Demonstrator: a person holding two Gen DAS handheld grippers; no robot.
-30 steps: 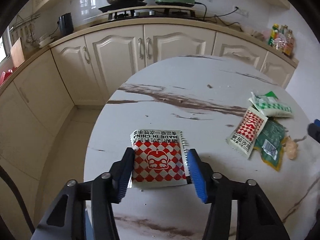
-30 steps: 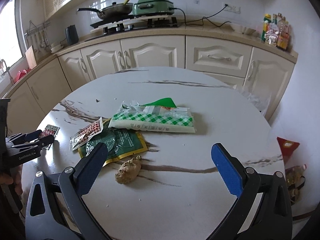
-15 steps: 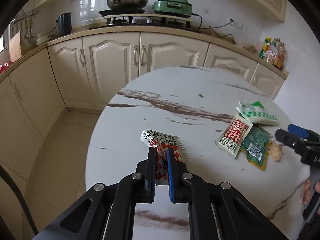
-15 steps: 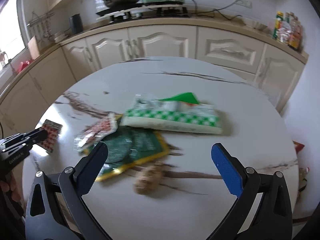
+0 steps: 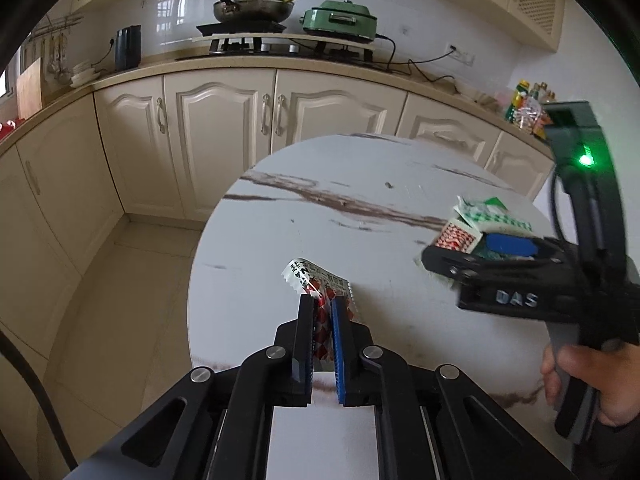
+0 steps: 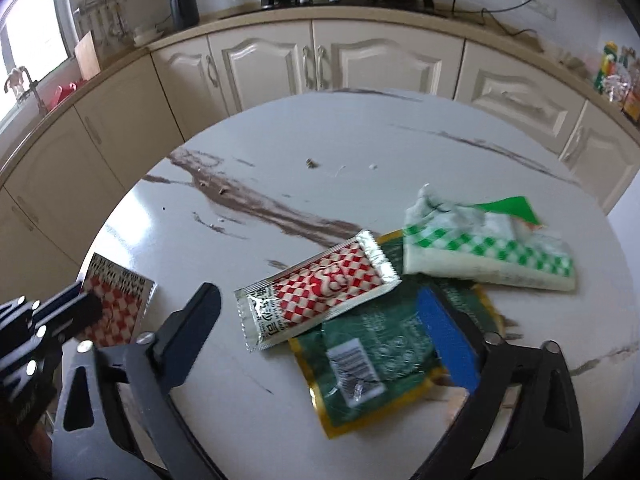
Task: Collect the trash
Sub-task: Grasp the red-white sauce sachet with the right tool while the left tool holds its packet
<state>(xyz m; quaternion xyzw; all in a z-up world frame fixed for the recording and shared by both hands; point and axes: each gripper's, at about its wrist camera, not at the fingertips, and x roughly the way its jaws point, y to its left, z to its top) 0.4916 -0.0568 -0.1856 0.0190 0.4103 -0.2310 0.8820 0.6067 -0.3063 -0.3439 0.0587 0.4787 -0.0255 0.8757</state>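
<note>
From the left wrist view, the left gripper (image 5: 323,320) is seen with its jaws clamped on a small red-and-white checked packet (image 5: 320,292), whose crinkled, saw-edged white end sticks up past the ribbed pads above the round white table (image 5: 280,248) with brown marble-like veins. To the right, the right gripper (image 5: 496,256), black with a blue pad, is held by a hand (image 5: 588,376) over a heap of wrappers near the table's far right edge. From the right wrist view, the right gripper (image 6: 320,336) is seen with its jaws wide apart and just narrowing, nothing being pressed between them; below them lie a long glossy red-checked sachet (image 6: 320,292) with crimped silver ends, a flat dark green pouch (image 6: 372,364) with a gold border and a barcode label, and a crumpled green-and-white checked bag (image 6: 488,252). The sachet overlaps the pouch, and the bag rests partly on the pouch. At far left, the clamped packet (image 6: 116,304) is shown in the left gripper (image 6: 72,308) over the table's edge (image 6: 360,140).
</note>
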